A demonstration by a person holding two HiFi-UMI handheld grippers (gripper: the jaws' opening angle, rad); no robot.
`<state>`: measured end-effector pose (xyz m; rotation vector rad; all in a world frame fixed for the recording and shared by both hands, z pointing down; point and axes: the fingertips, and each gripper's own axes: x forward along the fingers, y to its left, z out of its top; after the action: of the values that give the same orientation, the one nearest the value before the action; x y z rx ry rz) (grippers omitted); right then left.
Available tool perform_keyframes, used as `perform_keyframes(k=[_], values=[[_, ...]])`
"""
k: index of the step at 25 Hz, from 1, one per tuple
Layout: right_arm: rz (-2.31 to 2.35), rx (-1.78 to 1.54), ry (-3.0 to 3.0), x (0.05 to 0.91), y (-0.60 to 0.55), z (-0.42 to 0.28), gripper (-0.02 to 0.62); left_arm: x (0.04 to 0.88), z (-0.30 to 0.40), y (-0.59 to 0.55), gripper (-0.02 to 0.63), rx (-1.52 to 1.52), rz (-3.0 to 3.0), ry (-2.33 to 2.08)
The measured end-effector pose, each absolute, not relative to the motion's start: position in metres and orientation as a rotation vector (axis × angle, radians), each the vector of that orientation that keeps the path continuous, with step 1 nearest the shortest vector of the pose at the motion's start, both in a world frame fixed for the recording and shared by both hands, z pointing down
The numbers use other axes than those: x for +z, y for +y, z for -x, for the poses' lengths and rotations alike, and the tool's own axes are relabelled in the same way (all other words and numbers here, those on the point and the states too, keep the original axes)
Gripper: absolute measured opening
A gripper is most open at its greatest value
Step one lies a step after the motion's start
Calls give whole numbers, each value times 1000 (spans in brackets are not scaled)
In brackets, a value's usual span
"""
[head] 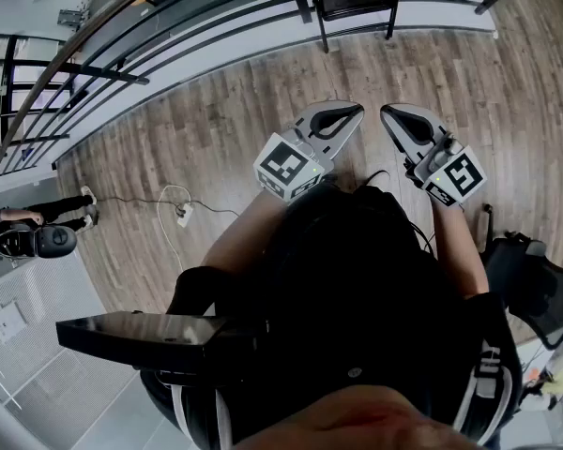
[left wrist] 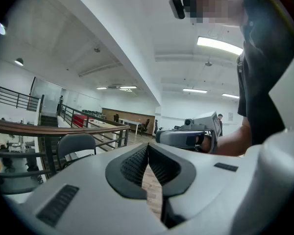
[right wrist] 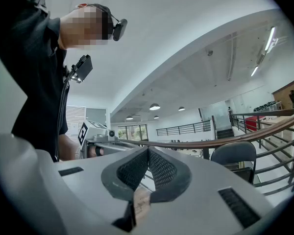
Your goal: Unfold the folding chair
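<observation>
Left hand-held gripper [head: 352, 113], right hand-held gripper [head: 391, 114] are closed.

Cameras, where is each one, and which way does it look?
Head view: on the person's head, looking steeply down at the wooden floor; shows arms, left tool, right tool.
Left gripper view: on the left tool, looking along its shut jaws at the railing; shows the torso.
Right gripper view: on the right tool, also at the railing; shows the torso.
Shared: both gripper views see the chair.
</observation>
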<state>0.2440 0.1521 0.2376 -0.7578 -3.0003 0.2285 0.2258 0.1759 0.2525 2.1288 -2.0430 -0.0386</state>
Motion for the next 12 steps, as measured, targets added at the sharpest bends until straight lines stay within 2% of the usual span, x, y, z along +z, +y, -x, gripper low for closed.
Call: perform_keyframes(k=[12], values=[[769,259,-2985,243,163,-232,8,257,-214,189,5,-43,-2079,-2070]])
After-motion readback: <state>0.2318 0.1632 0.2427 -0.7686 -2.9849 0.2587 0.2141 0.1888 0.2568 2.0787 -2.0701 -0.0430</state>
